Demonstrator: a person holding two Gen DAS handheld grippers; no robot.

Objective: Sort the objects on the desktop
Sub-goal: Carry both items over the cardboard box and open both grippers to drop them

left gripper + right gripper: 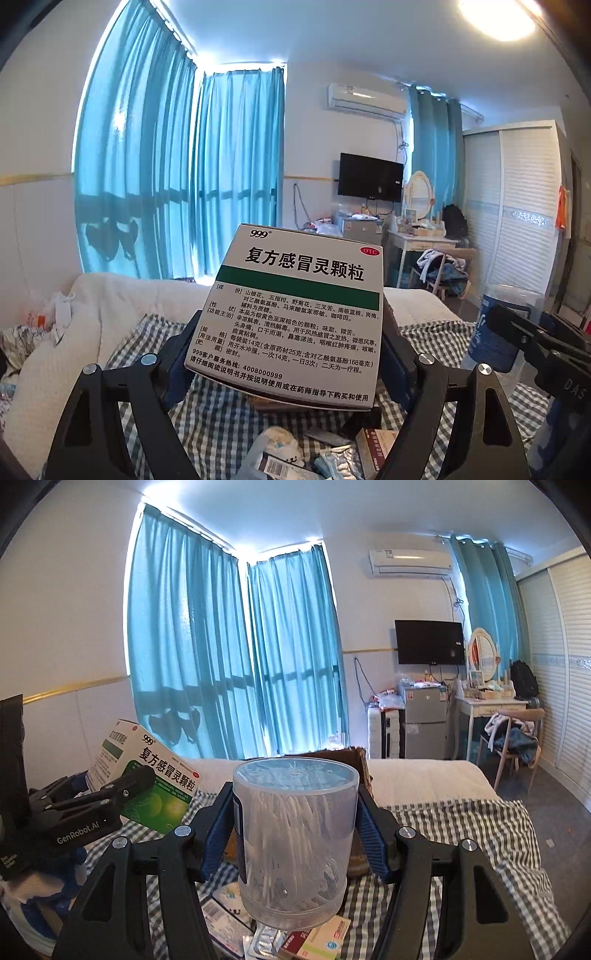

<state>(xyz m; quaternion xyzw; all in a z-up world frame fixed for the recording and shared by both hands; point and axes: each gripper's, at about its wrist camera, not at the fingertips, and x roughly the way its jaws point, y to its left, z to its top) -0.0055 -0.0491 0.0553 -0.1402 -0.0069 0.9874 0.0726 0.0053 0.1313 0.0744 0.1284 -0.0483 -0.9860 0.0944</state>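
Jaws clamp medicine box (295, 317), seemingly cotton-swab tub (295, 834).

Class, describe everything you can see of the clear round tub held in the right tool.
The clear tub is a see-through plastic cylinder with a flat clear lid, packed with thin white sticks that look like cotton swabs. A dark blue label shows on its left side. It stands upright, lifted above the checked cloth and the small packets lying there. The right tool is shut on it, one blue pad pressing each side.
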